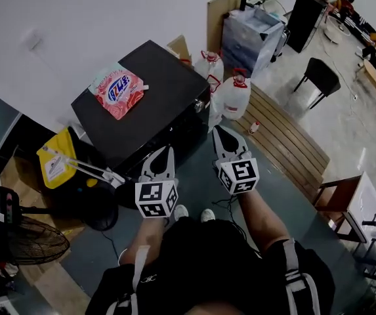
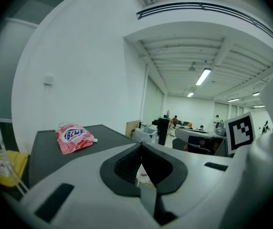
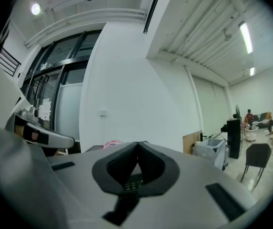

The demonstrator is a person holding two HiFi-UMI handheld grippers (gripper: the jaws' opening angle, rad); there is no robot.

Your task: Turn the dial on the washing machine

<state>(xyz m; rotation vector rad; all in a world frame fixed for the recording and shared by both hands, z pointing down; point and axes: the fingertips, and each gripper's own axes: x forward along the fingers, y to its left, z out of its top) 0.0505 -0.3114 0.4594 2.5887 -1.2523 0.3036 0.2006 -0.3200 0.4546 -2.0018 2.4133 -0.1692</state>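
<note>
- Washing machine [image 1: 142,90] is the big black box just beyond both grippers, a bit to the left. Its front face is only visible in the head view.
- Left gripper [image 1: 167,151] and right gripper [image 1: 220,132] both point at it, fingers pressed together on nothing.
- Detergent pouch [image 1: 117,90] is lying on the lid.
- I think the dial is that little knob at the near right corner [image 1: 201,104], but it's too small to be sure. The right gripper looks closer to it. Neither gripper view shows the dial, just the lid and pouch.
</note>
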